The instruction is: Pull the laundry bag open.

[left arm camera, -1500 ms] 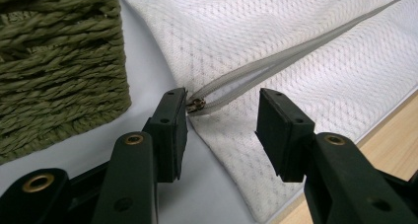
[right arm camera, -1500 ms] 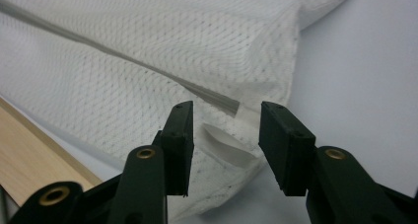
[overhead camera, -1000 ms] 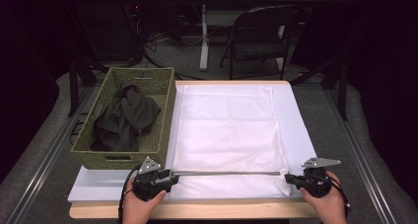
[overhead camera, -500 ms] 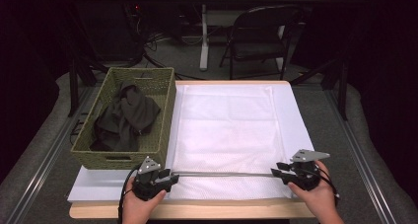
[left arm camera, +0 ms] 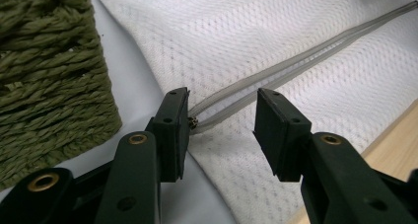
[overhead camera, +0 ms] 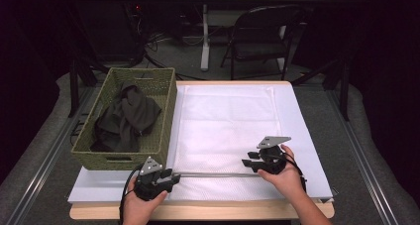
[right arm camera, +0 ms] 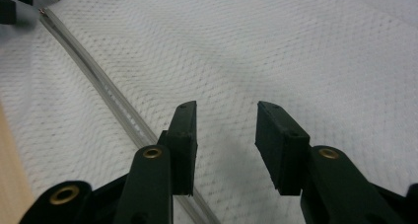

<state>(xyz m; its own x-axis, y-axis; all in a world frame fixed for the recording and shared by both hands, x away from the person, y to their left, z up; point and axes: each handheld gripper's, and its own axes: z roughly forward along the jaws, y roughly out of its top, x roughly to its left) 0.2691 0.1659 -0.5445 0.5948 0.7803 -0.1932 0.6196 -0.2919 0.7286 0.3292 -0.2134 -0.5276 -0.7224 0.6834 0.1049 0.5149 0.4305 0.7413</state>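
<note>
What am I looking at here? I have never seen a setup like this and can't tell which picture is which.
No robot is at work: a person holds a hand-held tool with two black jaws in each hand. The high view looks down on the table from above the person's side. There the left tool sits at the near left and the right tool further right. The other two pictures come from cameras that ride on the tools and look along their jaws. On the table lies a white mesh bag with a grey zipper along its near edge. Beside it stands a green woven basket with dark clothing inside. Both tools are open and hold nothing; the left one's jaws straddle the zipper's end.
</note>
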